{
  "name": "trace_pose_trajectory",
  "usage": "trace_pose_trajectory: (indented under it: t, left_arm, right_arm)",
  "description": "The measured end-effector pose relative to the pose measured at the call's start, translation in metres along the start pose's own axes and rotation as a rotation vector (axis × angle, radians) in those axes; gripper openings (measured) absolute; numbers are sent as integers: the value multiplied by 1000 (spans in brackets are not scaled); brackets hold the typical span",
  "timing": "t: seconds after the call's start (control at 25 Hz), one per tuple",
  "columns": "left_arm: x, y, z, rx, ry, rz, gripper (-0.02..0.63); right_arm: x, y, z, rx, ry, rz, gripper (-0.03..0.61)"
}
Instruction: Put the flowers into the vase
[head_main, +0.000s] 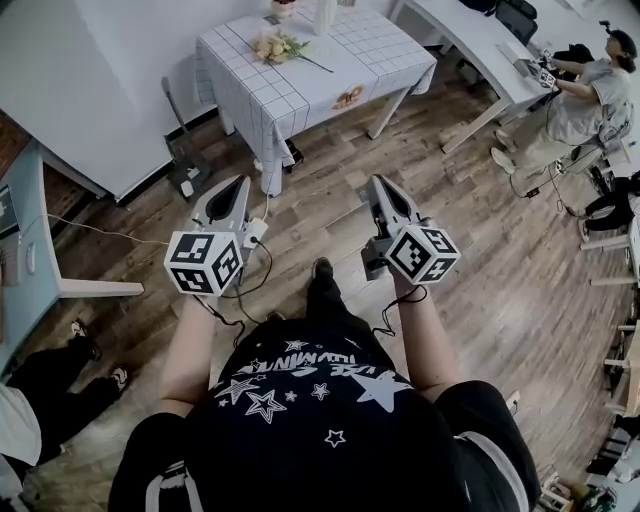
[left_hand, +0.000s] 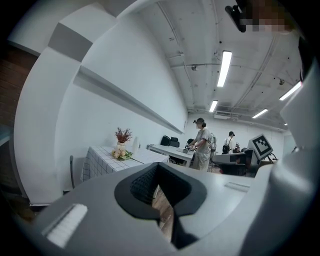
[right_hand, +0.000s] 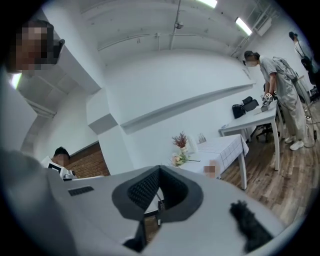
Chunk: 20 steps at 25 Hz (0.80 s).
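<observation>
The person stands well apart from the table (head_main: 330, 85) with the checked cloth, so I'd say the job has not begun: nothing is within reach yet. The flowers (head_main: 276, 46) lie flat on the cloth toward the far side, nearer the table's left corner, with a stem trailing toward the middle. What I take for the white vase (head_main: 323, 12) stands upright just beside them at the far edge, cut by the frame. A small pot of reddish dried sprigs (left_hand: 123, 135) sits close behind the bouquet.

Both forearms are bent at the elbow and held out in front of the waist, 1 tool per hand, roughly level and aimed at the table, probably a carrying pose for the walk over. The left gripper (head_main: 237, 184) has its 2 jaws pressed together with nothing between them. The right gripper (head_main: 380, 184) is likewise closed and empty.
</observation>
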<state>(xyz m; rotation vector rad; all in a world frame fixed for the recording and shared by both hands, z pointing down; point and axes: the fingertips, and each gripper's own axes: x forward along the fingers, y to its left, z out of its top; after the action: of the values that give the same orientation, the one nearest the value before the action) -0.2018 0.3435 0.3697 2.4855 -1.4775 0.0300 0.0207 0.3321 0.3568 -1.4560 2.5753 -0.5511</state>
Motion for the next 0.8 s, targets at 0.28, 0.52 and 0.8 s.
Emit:
trace_pose_trajectory:
  t: [0.28, 0.52, 0.8]
  left_arm:
    - [19, 11, -3, -29, 15, 33, 8]
    - [48, 20, 0, -28, 30, 58, 8]
    - [86, 25, 1, -55, 52, 79, 8]
  right_arm:
    - [15, -22, 9, 27, -7, 4, 11]
    - [40, -47, 18, 15, -7, 15, 11]
    - [74, -80, 32, 19, -2, 45, 11]
